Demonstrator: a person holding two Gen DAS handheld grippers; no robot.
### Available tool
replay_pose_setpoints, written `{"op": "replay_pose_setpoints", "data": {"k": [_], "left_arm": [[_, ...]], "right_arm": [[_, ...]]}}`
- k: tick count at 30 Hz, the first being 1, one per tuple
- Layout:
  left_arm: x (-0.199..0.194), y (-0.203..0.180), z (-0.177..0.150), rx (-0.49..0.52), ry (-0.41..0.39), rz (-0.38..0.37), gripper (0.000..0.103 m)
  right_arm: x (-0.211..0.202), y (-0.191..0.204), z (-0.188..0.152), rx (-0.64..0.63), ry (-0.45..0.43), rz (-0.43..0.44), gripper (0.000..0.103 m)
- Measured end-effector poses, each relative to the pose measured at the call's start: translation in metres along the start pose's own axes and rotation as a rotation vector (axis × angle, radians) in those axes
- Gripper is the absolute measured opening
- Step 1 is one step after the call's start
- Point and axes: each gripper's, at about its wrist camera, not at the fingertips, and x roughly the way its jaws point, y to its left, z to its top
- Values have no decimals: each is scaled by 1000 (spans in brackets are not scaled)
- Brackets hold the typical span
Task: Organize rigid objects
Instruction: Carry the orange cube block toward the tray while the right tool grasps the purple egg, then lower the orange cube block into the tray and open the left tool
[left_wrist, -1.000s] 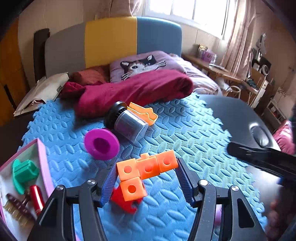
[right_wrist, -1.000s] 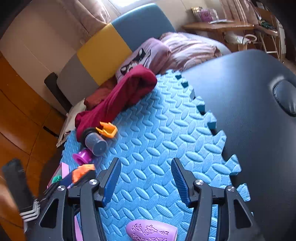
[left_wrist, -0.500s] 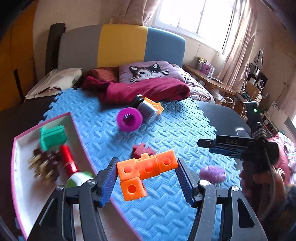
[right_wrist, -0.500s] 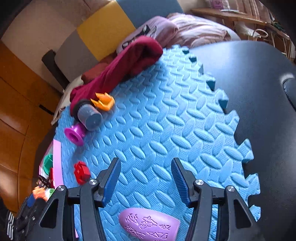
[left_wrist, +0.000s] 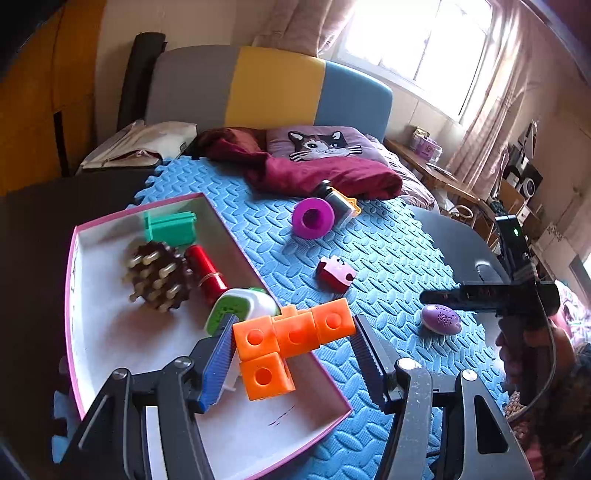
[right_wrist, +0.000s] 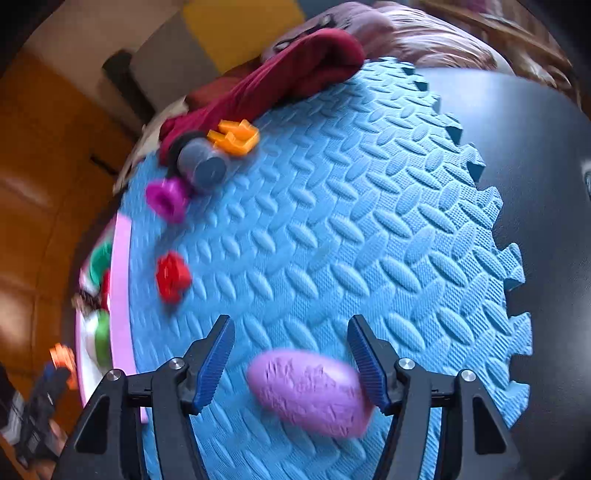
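Observation:
My left gripper (left_wrist: 293, 343) is shut on an orange block cluster (left_wrist: 291, 341) and holds it above the right edge of the pink-rimmed white tray (left_wrist: 110, 328). The tray holds a green block (left_wrist: 171, 229), a brown spiky ball (left_wrist: 157, 277), a red cylinder (left_wrist: 207, 273) and a green-and-white item (left_wrist: 240, 308). My right gripper (right_wrist: 291, 360) is open, its jaws on either side of a purple egg-shaped object (right_wrist: 310, 393) lying on the blue foam mat (right_wrist: 351, 221). The egg also shows in the left wrist view (left_wrist: 441, 319).
On the mat lie a red puzzle piece (left_wrist: 334, 273), a magenta spool (left_wrist: 313, 218), a grey jar (right_wrist: 201, 166) and an orange piece (right_wrist: 234, 136). A maroon cloth (left_wrist: 314, 173) lies at the mat's far edge. Black tabletop (right_wrist: 546, 184) lies to the right.
My left gripper has carried the orange blocks left, from over the mat to over the tray. My right gripper has moved down towards the purple egg, which now sits between its jaws.

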Motion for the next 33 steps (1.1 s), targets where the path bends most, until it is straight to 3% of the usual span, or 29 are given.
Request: {"op": "replay_pose_setpoints", "data": {"k": [6, 12, 13, 14, 15, 21, 23, 27, 33], "left_arm": [[-7, 9, -5, -13, 0, -4, 62], [-13, 18, -10, -31, -5, 4, 62], [-15, 19, -10, -31, -10, 7, 62], [-17, 20, -11, -31, -14, 11, 62], [-19, 21, -11, -31, -18, 17, 62], [-26, 40, -16, -63, -31, 65, 62], [-28, 50, -18, -81, -31, 88, 62], [-31, 69, -23, -120, -31, 126, 62], [-31, 98, -28, -188, -21, 174, 62]], "right_arm": [[1, 16, -19, -143, 61, -64, 69], [4, 28, -32, -208, 29, -143, 72], [6, 30, -33, -219, 23, -169, 64], [6, 34, -33, -240, 4, -235, 49], [7, 42, -35, -282, -10, -276, 44], [25, 82, -35, -433, -75, -356, 44], [29, 83, -28, -426, -87, -344, 44], [24, 61, -22, -350, -75, -228, 46], [22, 66, -30, -397, -108, -234, 46]]}}
